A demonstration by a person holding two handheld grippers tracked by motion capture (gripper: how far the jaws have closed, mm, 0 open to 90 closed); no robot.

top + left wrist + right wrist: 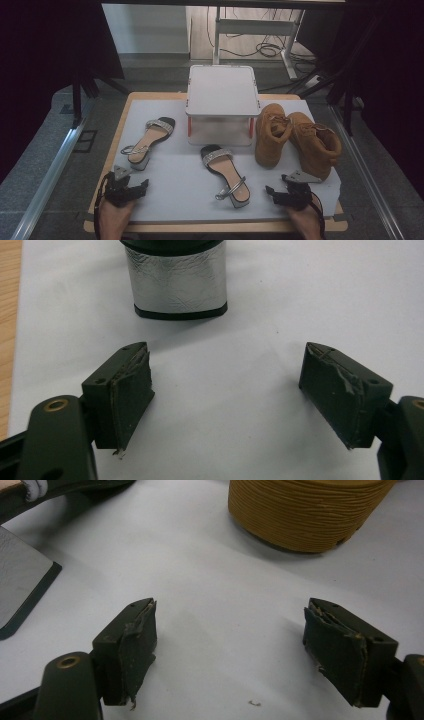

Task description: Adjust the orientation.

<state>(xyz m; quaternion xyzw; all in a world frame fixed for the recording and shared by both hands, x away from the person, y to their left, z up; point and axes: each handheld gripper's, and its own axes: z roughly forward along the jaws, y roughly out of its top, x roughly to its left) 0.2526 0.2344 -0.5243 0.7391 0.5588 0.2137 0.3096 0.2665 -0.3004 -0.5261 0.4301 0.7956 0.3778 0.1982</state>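
Two silver-strapped sandals lie on the white mat: the left sandal (146, 141) at the left, the right sandal (226, 174) in the middle. A pair of tan boots (296, 136) stands at the right. My left gripper (136, 190) rests at the front left, open and empty, just short of the left sandal's silver block heel (175, 282). At the front right my right gripper (274, 195) is open too, nothing between its jaws, with a tan boot sole (305, 510) ahead and the right sandal's heel (20, 577) off to its left.
A white box-like stand (222, 102) with a flat lid sits at the back centre of the white mat (185, 197), which covers a wooden table. Metal rails run along both sides. Cables and a desk frame lie on the floor beyond.
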